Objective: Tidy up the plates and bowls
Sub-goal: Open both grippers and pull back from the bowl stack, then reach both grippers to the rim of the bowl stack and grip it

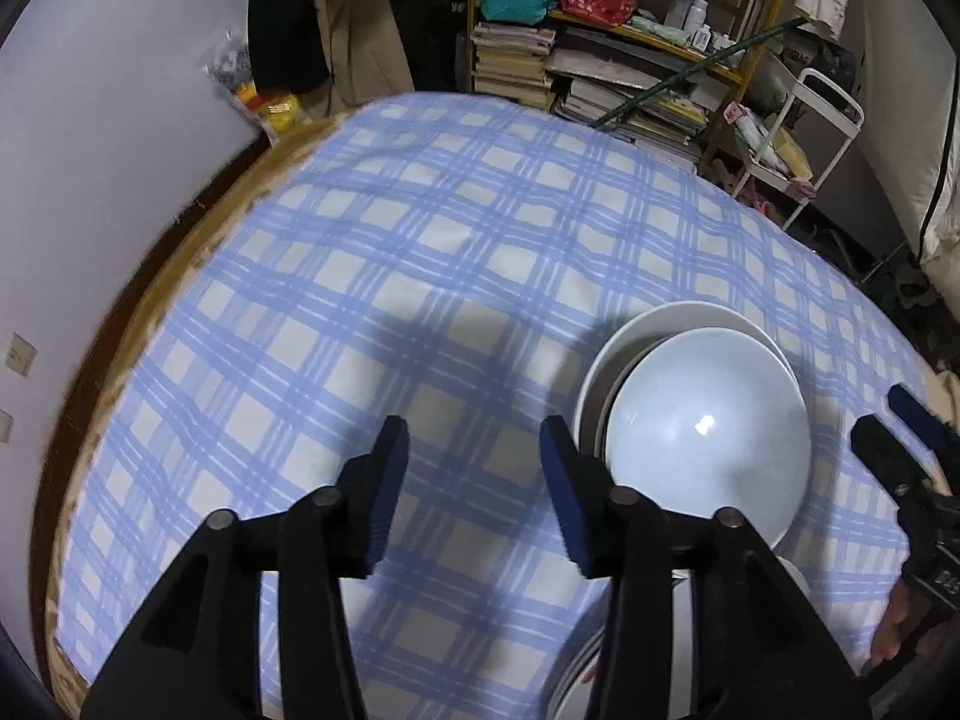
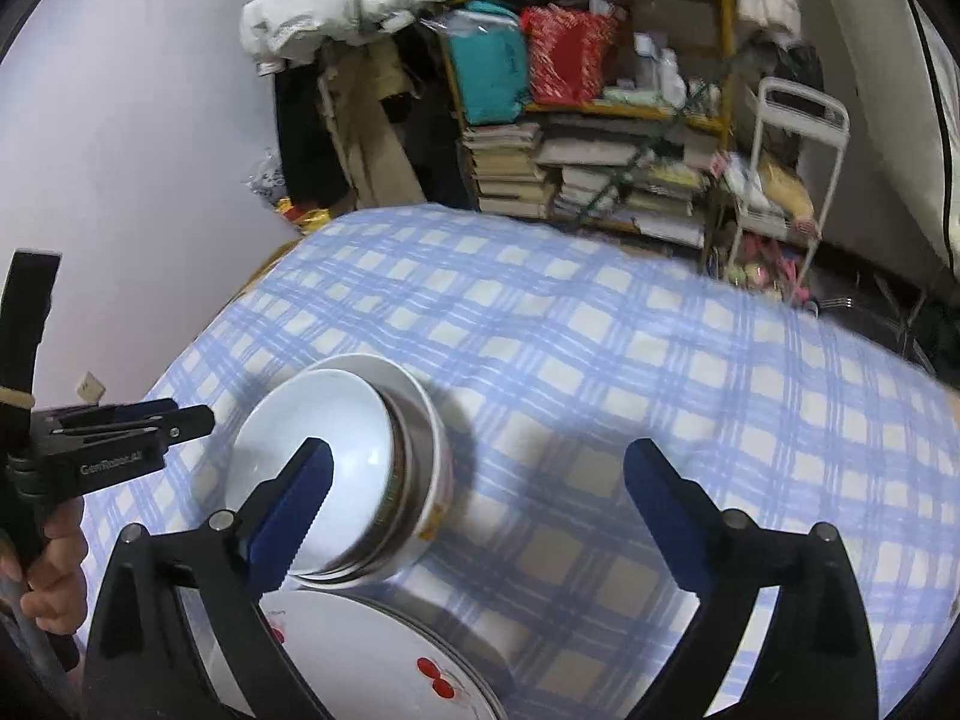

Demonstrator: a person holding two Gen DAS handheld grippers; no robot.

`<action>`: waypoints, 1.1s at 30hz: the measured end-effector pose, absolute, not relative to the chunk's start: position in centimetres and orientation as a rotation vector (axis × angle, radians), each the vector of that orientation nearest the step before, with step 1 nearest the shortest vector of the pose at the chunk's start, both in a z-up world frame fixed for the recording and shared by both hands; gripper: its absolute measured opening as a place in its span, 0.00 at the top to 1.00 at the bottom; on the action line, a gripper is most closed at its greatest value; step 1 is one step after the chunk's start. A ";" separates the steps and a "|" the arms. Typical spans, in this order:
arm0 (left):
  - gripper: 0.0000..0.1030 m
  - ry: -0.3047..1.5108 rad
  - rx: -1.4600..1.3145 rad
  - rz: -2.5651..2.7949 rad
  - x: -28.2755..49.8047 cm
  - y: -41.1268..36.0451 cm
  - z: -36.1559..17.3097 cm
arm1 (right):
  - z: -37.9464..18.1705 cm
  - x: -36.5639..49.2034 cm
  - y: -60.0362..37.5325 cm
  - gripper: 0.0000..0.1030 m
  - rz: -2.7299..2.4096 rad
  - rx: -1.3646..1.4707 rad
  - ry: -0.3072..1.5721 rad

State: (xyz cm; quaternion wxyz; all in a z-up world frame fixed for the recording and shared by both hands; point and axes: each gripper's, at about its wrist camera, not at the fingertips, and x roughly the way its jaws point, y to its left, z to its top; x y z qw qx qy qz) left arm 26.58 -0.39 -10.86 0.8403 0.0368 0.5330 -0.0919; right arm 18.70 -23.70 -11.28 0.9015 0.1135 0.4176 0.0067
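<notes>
Left wrist view – left gripper: the left gripper (image 1: pixel 474 498) hangs over the checked cloth (image 1: pixel 420 276), jaws parted about halfway, nothing but cloth between them.
Left wrist view – bowls: and there's the stack of bowls (image 1: pixel 708 426), pale blue-white one on top, nested in a wider white one. It sits just right of the gripper's right finger, close to touching, though I can't say it does.
Left wrist view – plates: a white rim peeks out at the bottom edge under the gripper's frame, mostly hidden.
Left wrist view – other gripper: the right gripper (image 1: pixel 900 426) shows at the far right edge, beyond the bowls.
Right wrist view – right gripper: the right gripper (image 2: pixel 480 510) is spread wide, empty; its left finger stands in front of the top bowl without gripping it.
Right wrist view – bowls: the bowl stack (image 2: pixel 336 468) stands free on the worktop, several bowls deep, released.
Right wrist view – plates: the stack of plates (image 2: pixel 384 654) with red cherry marks lies just in front of the bowls, nearer the camera.
Right wrist view – left gripper: the left gripper (image 2: pixel 150 420) hovers at the left of the bowls, a hand (image 2: pixel 54 576) on its handle.
Progress: by my reading, nearly home. Bowls in one pile, plates in another, no loose dish anywhere on the cloth in view. What's left looks like pulling both grippers clear.
</notes>
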 end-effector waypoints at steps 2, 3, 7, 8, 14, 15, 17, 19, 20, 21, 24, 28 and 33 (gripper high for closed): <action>0.49 1.140 0.066 -0.201 26.8 -0.2 -11.0 | -11.7 18.8 -23.8 0.01 -0.001 0.226 0.888; 0.48 1.137 0.071 -0.194 26.7 -0.1 -11.1 | -12.0 18.9 -23.9 0.01 -0.009 0.223 0.897; 0.39 1.142 0.086 -0.199 26.9 -0.3 -11.5 | -12.9 19.2 -24.0 0.01 -0.023 0.223 0.934; 0.39 1.149 0.077 -0.203 26.9 -0.3 -11.7 | -13.0 19.2 -24.0 0.01 -0.027 0.223 0.938; 0.38 1.181 0.035 -0.228 27.0 -0.4 -12.5 | -14.0 19.4 -24.4 0.01 -0.053 0.247 0.974; 0.38 1.189 0.027 -0.235 27.1 -0.4 -12.7 | -14.1 19.3 -24.5 0.01 -0.054 0.249 0.978; 0.38 1.201 0.004 -0.250 27.2 -0.3 -12.9 | -14.4 19.4 -24.5 0.01 -0.057 0.253 0.985; 0.38 1.217 -0.024 -0.257 27.3 -0.1 -13.2 | -14.6 19.4 -24.6 0.01 -0.065 0.255 0.996; 0.38 1.221 -0.026 -0.250 27.3 -0.1 -13.2 | -14.7 19.5 -24.6 0.01 -0.069 0.259 1.001; 0.38 1.221 -0.024 -0.245 27.3 0.0 -13.2 | -14.8 19.5 -24.7 0.01 -0.070 0.270 1.003; 0.38 1.228 -0.055 -0.257 27.4 0.6 -13.0 | -15.0 19.6 -24.8 0.01 -0.070 0.291 1.013; 0.38 1.244 -0.059 -0.274 27.6 0.8 -13.1 | -15.1 19.7 -24.7 0.01 -0.066 0.287 1.017; 0.38 1.272 -0.088 -0.309 27.7 0.8 -13.7 | -15.3 19.7 -24.6 0.01 -0.060 0.284 1.025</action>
